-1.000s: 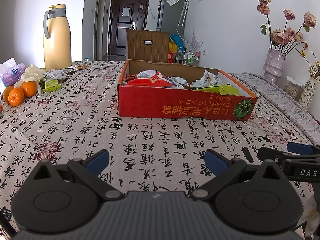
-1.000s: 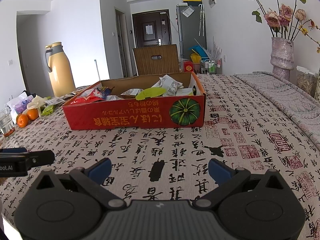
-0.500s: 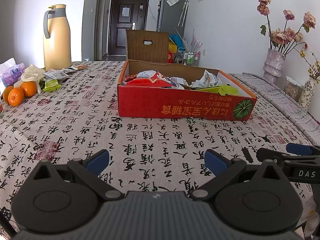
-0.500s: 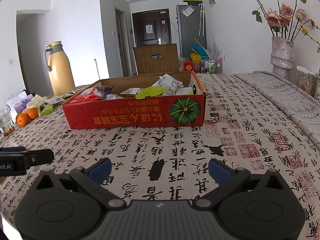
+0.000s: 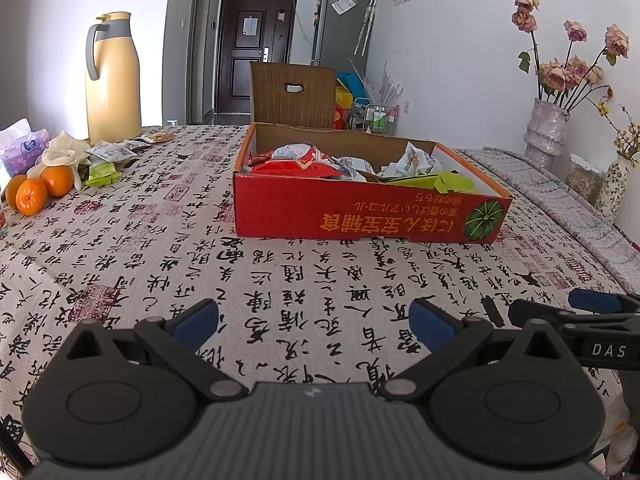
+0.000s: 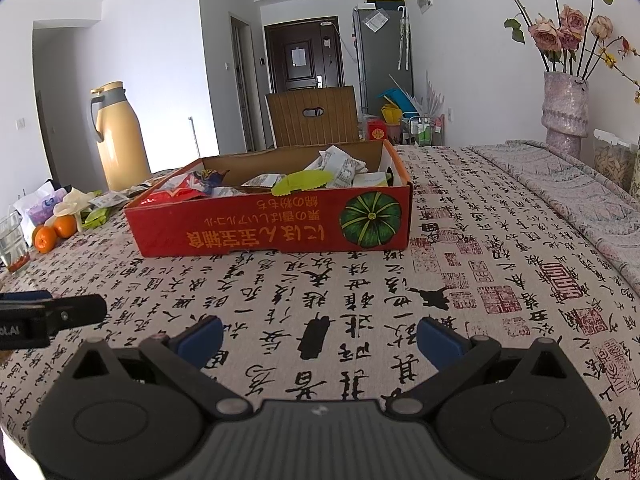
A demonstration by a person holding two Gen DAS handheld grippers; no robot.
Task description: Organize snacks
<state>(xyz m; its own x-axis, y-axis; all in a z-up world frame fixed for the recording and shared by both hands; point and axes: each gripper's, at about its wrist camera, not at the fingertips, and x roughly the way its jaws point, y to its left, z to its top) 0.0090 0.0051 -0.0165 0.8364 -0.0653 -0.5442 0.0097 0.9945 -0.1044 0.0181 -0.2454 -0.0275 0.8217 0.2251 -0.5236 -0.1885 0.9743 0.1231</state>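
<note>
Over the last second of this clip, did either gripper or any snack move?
Almost nothing changed. The left gripper and right gripper stay open and empty above the tablecloth, with at most a slight drift. The red box of snacks and the loose snacks by the oranges stay put.

Bright, even daylight in both of your wrist views; sharp focus, strong fisheye bend.

You get soft light with only a thin shadow under the red box, on its near side. Beyond the box the white wall washes out pale, with no harsh glare. Far from the box, door and wall lines bow and the corners fall to black. Print on the tablecloth before the box reads crisp.
</note>
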